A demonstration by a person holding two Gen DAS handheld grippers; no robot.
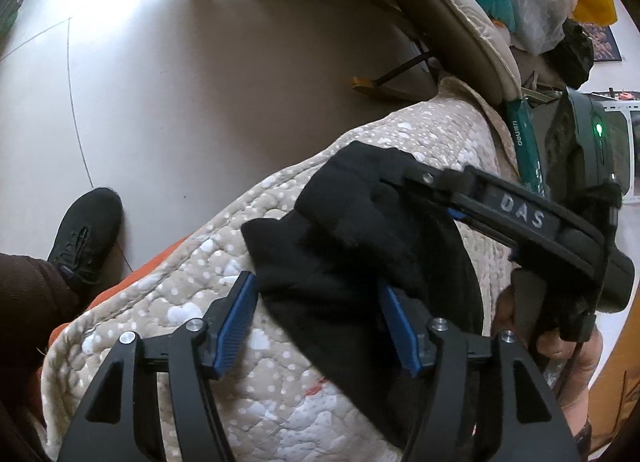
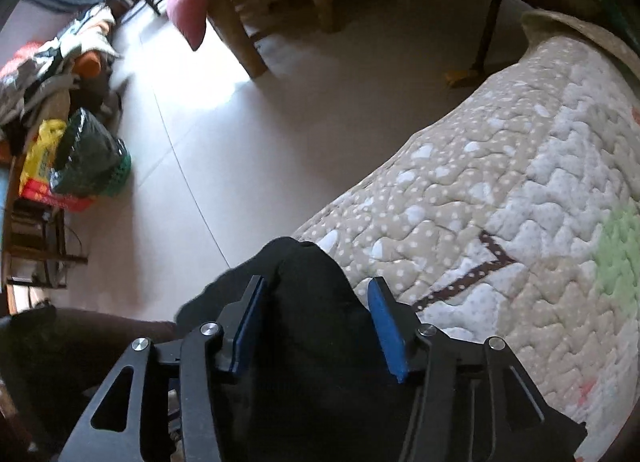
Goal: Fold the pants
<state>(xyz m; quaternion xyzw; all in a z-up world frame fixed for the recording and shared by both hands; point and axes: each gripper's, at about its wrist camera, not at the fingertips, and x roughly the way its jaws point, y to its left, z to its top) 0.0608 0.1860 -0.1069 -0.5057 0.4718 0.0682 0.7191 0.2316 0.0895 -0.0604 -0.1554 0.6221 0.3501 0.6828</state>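
Note:
The black pants [image 1: 352, 246] lie bunched on a beige quilted bed cover [image 1: 248, 374]. My left gripper [image 1: 316, 282] is open, its blue pads on either side of the cloth's near edge. My right gripper [image 1: 404, 178] reaches in from the right, its tips buried in the black cloth. In the right wrist view the black pants [image 2: 312, 326] fill the gap between the open blue pads of my right gripper [image 2: 316, 282], at the quilt's [image 2: 500, 214] edge. The fold layout is hidden by the bunching.
A tiled floor [image 1: 180, 94] lies left of the bed. The person's black shoe [image 1: 86, 238] stands near the bed edge. A wooden chair with cushions and bags [image 1: 480, 2] is behind. A green basket and clutter [image 2: 92, 166] sit on the floor at left.

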